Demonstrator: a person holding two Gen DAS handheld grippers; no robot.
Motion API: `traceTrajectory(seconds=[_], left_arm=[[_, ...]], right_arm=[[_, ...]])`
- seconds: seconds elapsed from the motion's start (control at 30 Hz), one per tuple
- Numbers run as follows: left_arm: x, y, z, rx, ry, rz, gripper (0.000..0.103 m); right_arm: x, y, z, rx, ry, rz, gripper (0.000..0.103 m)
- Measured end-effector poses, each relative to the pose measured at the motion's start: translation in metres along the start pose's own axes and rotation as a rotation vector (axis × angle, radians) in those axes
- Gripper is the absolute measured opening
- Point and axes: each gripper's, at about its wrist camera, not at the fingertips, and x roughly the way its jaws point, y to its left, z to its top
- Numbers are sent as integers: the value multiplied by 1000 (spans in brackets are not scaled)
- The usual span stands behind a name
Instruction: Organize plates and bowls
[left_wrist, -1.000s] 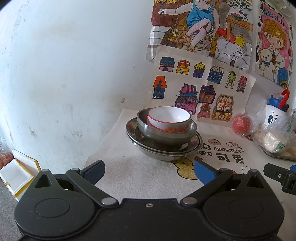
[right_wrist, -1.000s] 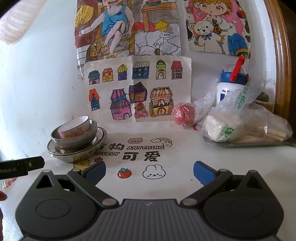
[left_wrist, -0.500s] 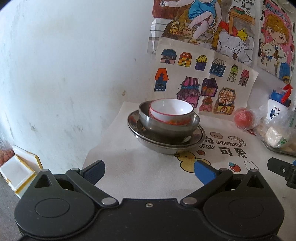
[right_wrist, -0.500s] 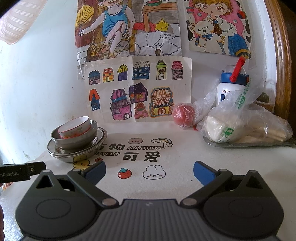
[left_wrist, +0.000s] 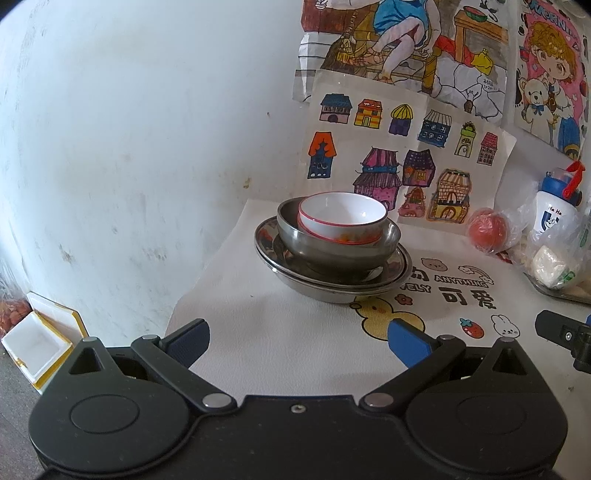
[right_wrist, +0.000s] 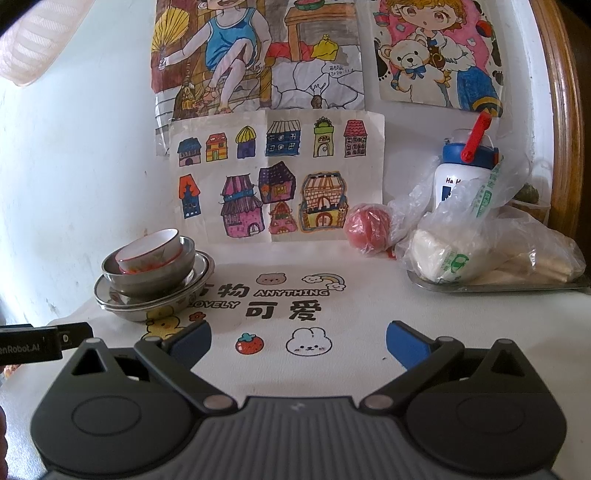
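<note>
A white bowl with a red rim (left_wrist: 341, 218) sits tilted inside a steel bowl (left_wrist: 332, 251), which rests on stacked steel plates (left_wrist: 399, 271) at the table's back left. The stack also shows in the right wrist view, with the white bowl (right_wrist: 149, 249), steel bowl (right_wrist: 147, 278) and plates (right_wrist: 199, 288). My left gripper (left_wrist: 297, 341) is open and empty, in front of the stack and apart from it. My right gripper (right_wrist: 298, 341) is open and empty over the middle of the table, right of the stack.
A white printed tablecloth (right_wrist: 369, 314) covers the table. A bagged red fruit (right_wrist: 367, 229), a blue-capped bottle (right_wrist: 461, 173) and bagged food on a metal tray (right_wrist: 495, 282) stand at the back right. Drawings hang on the wall. A white box (left_wrist: 35, 343) lies on the floor, left.
My left gripper has drawn back and its view tilted down, so the stack sits a little lower and farther in its view. My right gripper has barely moved.
</note>
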Motion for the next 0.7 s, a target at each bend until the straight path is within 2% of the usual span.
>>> traceTrajectory(seconds=[0.7], left_arm=[[1, 2, 2, -7, 8, -12, 102]], right_arm=[[1, 0, 0, -1, 3, 0, 103]])
